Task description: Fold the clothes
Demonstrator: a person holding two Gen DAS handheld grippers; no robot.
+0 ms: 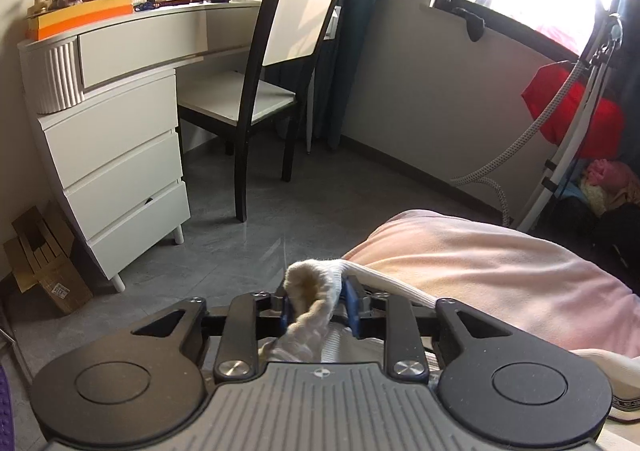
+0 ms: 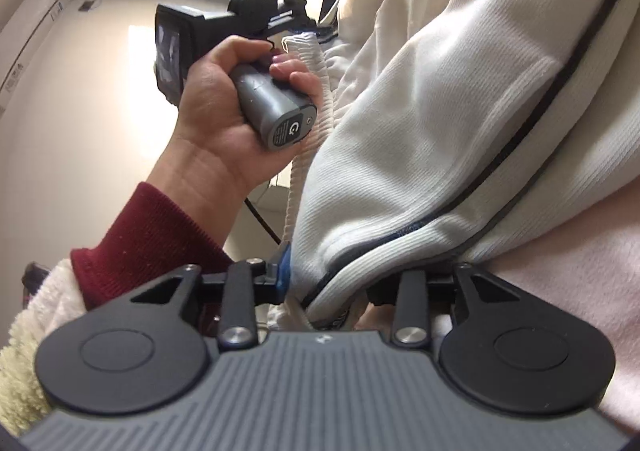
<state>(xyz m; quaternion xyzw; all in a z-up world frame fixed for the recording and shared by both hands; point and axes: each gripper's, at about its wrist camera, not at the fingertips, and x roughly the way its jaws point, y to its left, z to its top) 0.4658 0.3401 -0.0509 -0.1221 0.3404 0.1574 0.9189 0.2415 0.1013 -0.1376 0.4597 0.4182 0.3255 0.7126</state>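
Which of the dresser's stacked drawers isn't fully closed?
The bottom drawer of the white dresser: a dark gap shows along its top edge near the right, while the drawers above sit flush.

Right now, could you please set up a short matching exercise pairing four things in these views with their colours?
Things:
1. chair
2. garment held by both grippers
3. bedding
4. sleeve cuff on the person's wrist

Colours:
A. pale pink
B. dark red
C. black frame, white panels
D. white with dark piping

Pairs: 1-C, 2-D, 3-A, 4-B
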